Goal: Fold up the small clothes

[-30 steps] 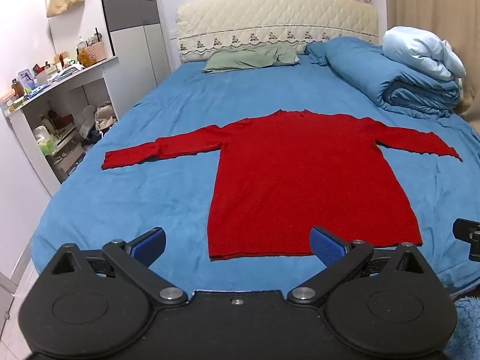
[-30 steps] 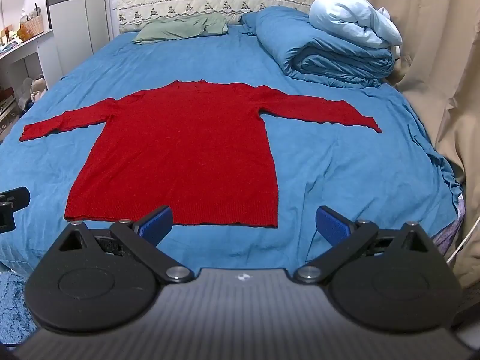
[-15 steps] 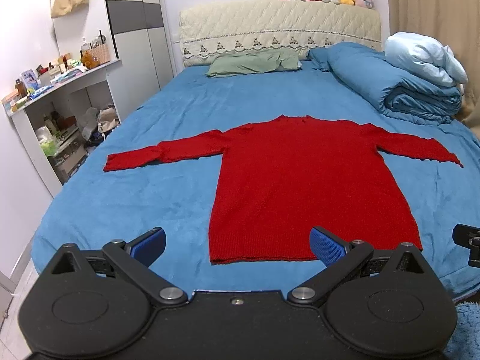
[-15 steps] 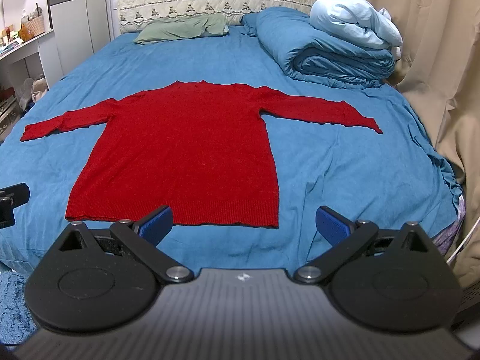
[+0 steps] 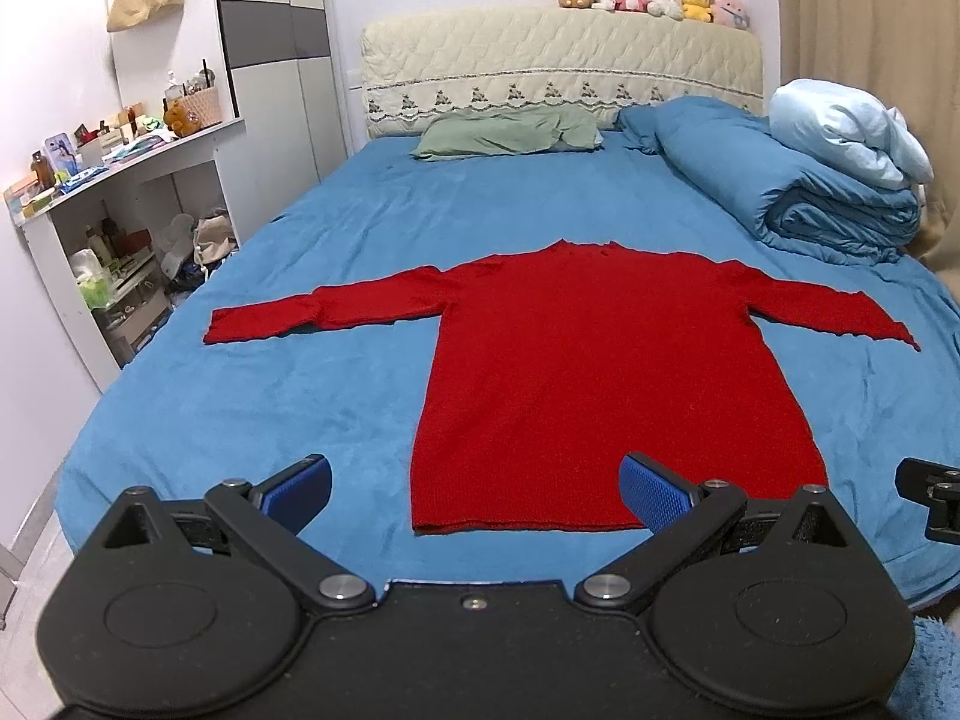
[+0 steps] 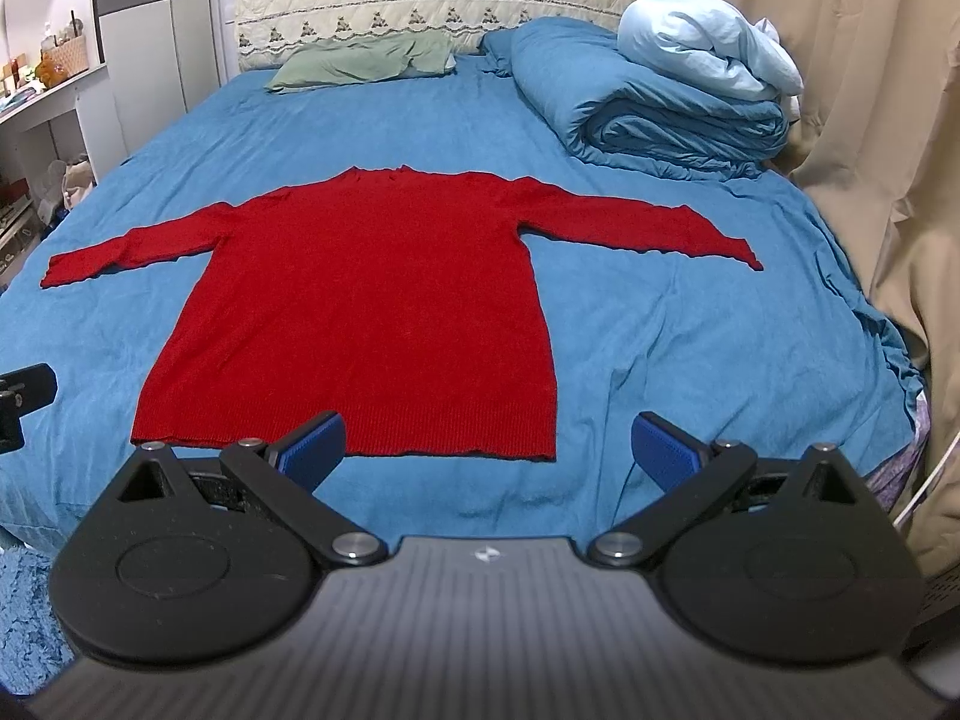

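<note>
A red long-sleeved sweater [image 5: 606,372] lies flat on the blue bed, both sleeves spread out sideways, hem toward me; it also shows in the right wrist view [image 6: 360,312]. My left gripper [image 5: 477,492] is open and empty, above the bed's near edge at the hem's left corner. My right gripper [image 6: 489,444] is open and empty, near the hem's right corner. Neither touches the sweater.
A rolled blue duvet [image 5: 798,204] with a pale blue pillow sits at the back right. A green pillow [image 5: 510,132] lies by the headboard [image 5: 558,72]. A cluttered white shelf [image 5: 114,198] stands left of the bed. Beige curtains [image 6: 852,120] hang at the right.
Both views have shifted slightly; the left wrist view has tilted up a little, so the sweater sits lower in the frame. The sweater has not moved and both grippers stay open.
</note>
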